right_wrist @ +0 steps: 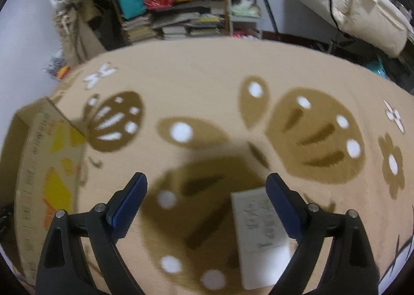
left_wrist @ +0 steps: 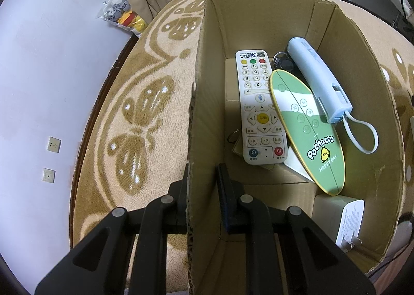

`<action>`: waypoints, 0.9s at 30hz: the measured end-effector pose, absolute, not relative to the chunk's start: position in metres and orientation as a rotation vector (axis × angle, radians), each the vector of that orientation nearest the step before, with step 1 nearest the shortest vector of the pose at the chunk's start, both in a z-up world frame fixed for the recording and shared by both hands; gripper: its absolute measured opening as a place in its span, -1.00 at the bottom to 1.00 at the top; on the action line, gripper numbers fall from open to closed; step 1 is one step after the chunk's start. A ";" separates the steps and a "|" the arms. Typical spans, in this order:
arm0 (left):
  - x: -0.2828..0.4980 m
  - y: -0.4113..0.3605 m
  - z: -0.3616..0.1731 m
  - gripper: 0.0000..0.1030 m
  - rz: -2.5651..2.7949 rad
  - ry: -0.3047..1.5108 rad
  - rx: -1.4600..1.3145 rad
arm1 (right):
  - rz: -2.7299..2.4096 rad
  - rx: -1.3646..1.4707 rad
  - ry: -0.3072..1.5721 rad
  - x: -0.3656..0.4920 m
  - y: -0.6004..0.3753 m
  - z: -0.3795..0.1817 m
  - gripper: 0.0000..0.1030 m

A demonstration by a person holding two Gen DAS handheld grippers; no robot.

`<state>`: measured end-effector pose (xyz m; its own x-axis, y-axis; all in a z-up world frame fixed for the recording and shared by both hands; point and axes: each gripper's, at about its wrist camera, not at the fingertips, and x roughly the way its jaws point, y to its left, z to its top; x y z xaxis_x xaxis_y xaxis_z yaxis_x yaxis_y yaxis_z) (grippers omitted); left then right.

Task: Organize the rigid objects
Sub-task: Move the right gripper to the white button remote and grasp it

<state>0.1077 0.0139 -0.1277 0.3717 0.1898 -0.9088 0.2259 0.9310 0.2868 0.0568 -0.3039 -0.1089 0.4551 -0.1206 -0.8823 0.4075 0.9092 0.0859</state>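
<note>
Right gripper spread wide over white remote flat on rug; judged light, stiff, slick; best pinched across long edges. Left gripper clamped on box wall; remote, mirror inside.

Right hand-held gripper open above white remote

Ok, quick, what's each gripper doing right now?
Left gripper: its fingers straddle the cardboard box wall; a firm grip cannot be told.
Right gripper: open, holding nothing, above a white remote on the blanket.
</note>
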 end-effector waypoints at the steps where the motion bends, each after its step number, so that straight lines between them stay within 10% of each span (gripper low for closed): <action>1: 0.108 0.014 -0.128 -0.66 -0.024 1.199 0.397 | -0.344 0.315 1.061 0.053 -0.308 -0.112 0.90; 9: 0.106 0.014 -0.126 -0.66 -0.022 1.197 0.400 | -0.429 0.383 1.122 0.040 -0.331 -0.135 0.89; 19: 0.103 0.010 -0.128 -0.66 -0.013 1.183 0.434 | -0.460 0.353 1.185 0.040 -0.327 -0.149 0.22; 27: 0.101 0.004 -0.129 -0.66 -0.006 1.171 0.459 | -0.423 0.397 1.119 0.040 -0.323 -0.137 0.06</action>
